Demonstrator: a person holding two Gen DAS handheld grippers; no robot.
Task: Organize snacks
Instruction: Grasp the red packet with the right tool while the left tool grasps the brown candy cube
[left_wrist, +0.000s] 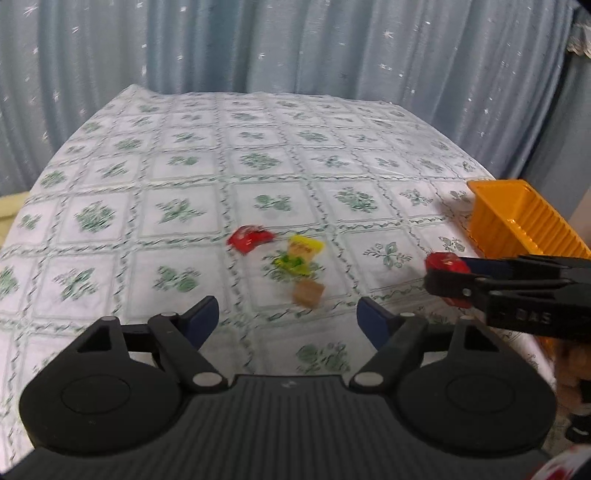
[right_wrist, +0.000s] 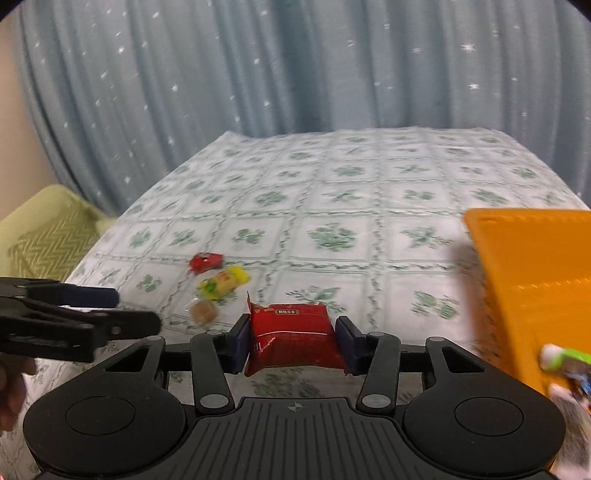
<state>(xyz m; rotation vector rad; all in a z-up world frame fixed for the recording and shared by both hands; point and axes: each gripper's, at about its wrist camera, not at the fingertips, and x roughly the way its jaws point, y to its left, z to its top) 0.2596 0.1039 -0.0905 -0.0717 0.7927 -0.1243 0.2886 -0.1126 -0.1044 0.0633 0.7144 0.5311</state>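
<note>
Curtain (right_wrist: 295, 66): 1, blue-grey w/ star specks, behind counter. Counter (left_wrist: 207, 147): 1, white cloth w/ green floral squares. Orange bin (right_wrist: 528, 266): 1, on counter's right side. My right gripper (right_wrist: 291, 338): fingers clamped on red snack pack (right_wrist: 293, 338), held above counter, left of bin. My left gripper (left_wrist: 288, 321): fingers spread, nothing held. Loose on counter, clustered: 1 small red packet (left_wrist: 249, 238), 1 yellow packet (left_wrist: 299, 254), 1 brown piece (left_wrist: 308, 293).

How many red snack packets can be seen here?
2: one red packet clamped in the right gripper, another red packet on the tablecloth beside the yellow candy. Others may be hidden.
</note>
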